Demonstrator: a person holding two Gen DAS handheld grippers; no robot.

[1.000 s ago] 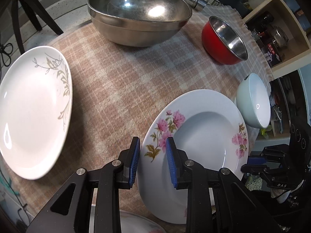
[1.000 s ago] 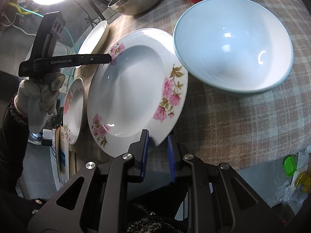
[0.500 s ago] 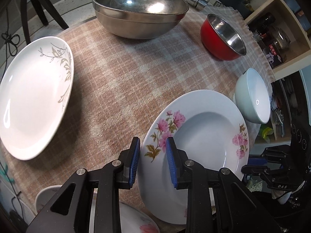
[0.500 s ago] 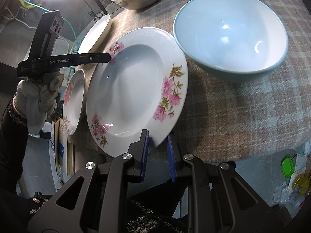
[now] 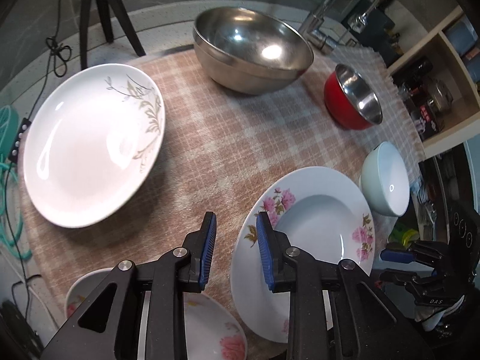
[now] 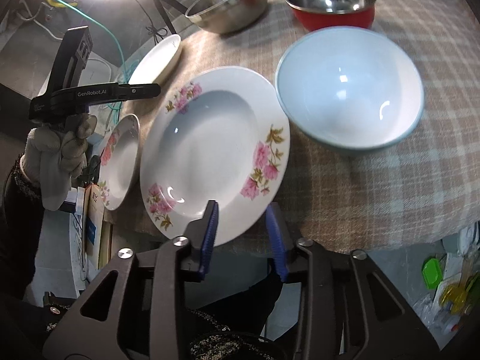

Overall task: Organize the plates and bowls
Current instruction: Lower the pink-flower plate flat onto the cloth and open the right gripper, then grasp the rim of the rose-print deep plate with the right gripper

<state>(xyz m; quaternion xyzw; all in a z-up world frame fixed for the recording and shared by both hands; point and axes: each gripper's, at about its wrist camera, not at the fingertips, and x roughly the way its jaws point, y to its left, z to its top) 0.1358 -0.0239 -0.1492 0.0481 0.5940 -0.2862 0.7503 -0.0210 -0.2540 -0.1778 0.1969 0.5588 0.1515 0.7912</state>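
A deep white plate with pink flowers [image 6: 210,147] lies on the checked cloth [image 6: 360,186], its near rim hanging over the table edge. My right gripper [image 6: 243,234] straddles that rim; its jaws are opening and the blue pads [image 6: 211,228] stand off the plate. My left gripper [image 5: 235,240] hovers over bare cloth just left of the same plate [image 5: 315,231], narrowly open with nothing between the pads. A pale blue bowl [image 6: 348,90] sits beside the plate. A large leaf-patterned plate [image 5: 90,147] lies to the left.
A big steel bowl [image 5: 252,51] and a red bowl with a steel inside [image 5: 354,102] stand at the back. A small flowered plate [image 5: 210,330] lies below my left gripper at the table edge. A gloved hand [image 6: 57,156] holds the left gripper. A tripod [image 5: 102,9] stands behind.
The right jaws have spread off the flowered plate's rim, which they pinched before. My left gripper has pulled up and leftward away from the plate's far rim.
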